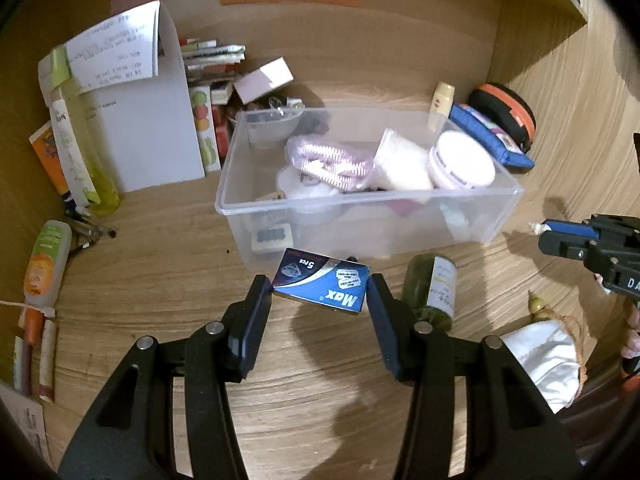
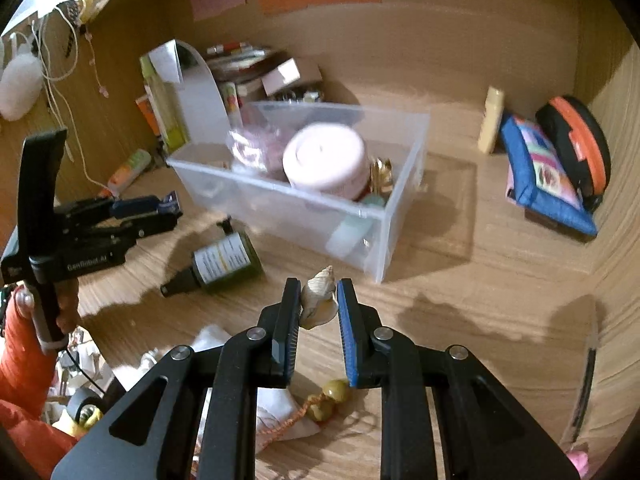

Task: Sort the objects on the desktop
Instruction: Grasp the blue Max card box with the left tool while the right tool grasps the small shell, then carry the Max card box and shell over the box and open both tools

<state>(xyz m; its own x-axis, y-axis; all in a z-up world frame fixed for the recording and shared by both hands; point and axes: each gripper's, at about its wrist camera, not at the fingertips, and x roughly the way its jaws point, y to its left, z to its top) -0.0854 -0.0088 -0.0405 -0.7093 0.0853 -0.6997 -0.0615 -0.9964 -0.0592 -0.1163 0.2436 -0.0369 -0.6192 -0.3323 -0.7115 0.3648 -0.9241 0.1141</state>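
The left gripper (image 1: 320, 286) fingers clamp a blue box (image 1: 322, 285) just before the clear bin (image 1: 368, 196); the right gripper (image 2: 319, 294) fingers pinch a seashell (image 2: 318, 300), its base hidden.

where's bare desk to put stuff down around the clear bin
Bare wood right of the clear bin, up to the blue pouch. Crowded: the dark green bottle before the bin, books behind it, tubes along the left.
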